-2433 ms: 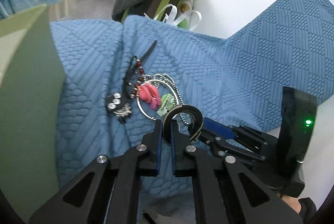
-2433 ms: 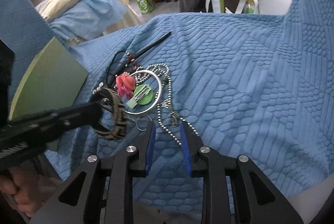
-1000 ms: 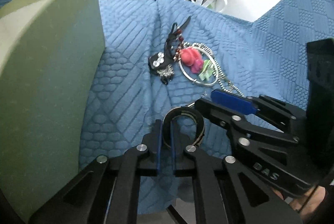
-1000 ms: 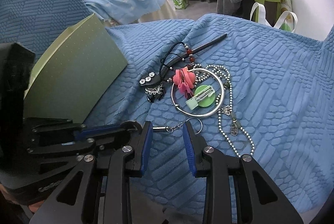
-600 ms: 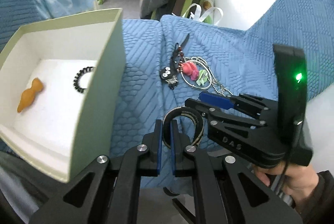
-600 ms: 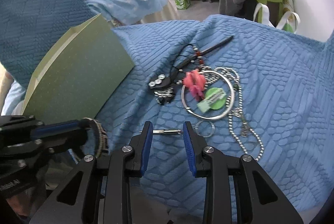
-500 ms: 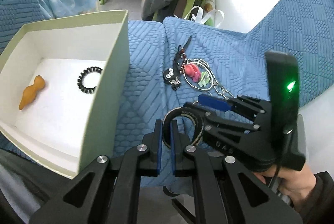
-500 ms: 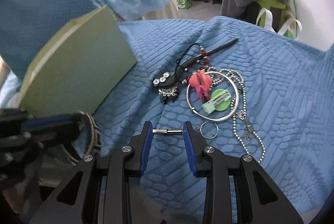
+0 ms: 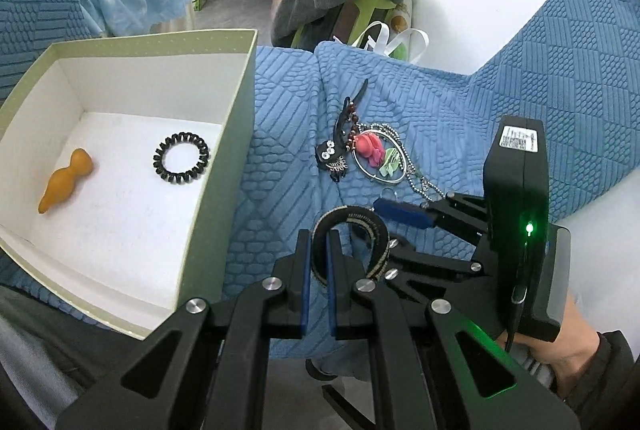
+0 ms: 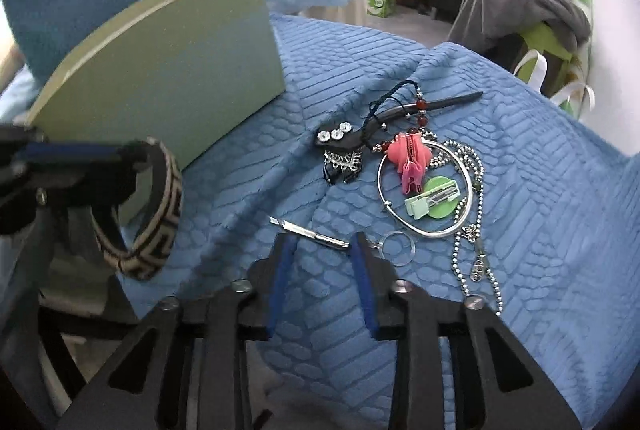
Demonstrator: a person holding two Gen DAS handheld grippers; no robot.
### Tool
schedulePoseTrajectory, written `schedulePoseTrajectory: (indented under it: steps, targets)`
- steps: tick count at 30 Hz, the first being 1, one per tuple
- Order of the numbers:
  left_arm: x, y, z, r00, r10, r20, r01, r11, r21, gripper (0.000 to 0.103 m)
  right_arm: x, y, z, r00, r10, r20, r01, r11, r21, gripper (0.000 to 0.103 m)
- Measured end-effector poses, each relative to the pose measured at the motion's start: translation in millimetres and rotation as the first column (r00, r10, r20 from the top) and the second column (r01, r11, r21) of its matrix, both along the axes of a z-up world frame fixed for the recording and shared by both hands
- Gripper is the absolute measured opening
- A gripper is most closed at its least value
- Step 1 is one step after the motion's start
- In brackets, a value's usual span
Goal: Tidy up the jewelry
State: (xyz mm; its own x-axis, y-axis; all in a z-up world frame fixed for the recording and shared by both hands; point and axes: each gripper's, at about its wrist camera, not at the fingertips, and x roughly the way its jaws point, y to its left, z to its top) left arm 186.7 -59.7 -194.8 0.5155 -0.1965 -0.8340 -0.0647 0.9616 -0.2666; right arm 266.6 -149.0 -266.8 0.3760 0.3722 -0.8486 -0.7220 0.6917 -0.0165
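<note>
From the left wrist view, the left gripper (image 9: 316, 262) is clamped on a woven bracelet (image 9: 362, 230), its band standing on edge between the fingers and arching up and to the right. The open green box (image 9: 224, 157) lies to the left of the tool, its near wall just beside the fingers, with a black hair tie (image 9: 181, 157) and an orange piece (image 9: 64, 180) already on its white floor; the middle and near part of that floor is bare, so there is room to drop the bracelet after a short sideways carry over the wall. The right gripper (image 9: 404, 213) sits close on the right, near the bracelet, so I judge the carry should go left and away from it. From the right wrist view, the right gripper (image 10: 320, 262) is open at a middling width and holds nothing; a small metal clip with a key ring (image 10: 316, 236) lies crosswise just ahead of its fingertips, its long axis running left to right across the gap. The rest of the jewelry pile (image 10: 416, 165) lies further ahead and to the right on the blue quilt (image 10: 540, 209). The box (image 10: 168, 77) stands to the left, its outer wall facing this camera.
</note>
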Motion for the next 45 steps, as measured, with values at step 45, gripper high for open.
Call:
schedulePoseTrajectory:
  steps: [45]
  targets:
    - [2, 5, 4, 1.0, 0.019, 0.016, -0.019, 1.0, -0.012, 0.006, -6, 24, -2, 0.983, 0.167, -0.07, -0.17, 0.985, -0.036, 0.004]
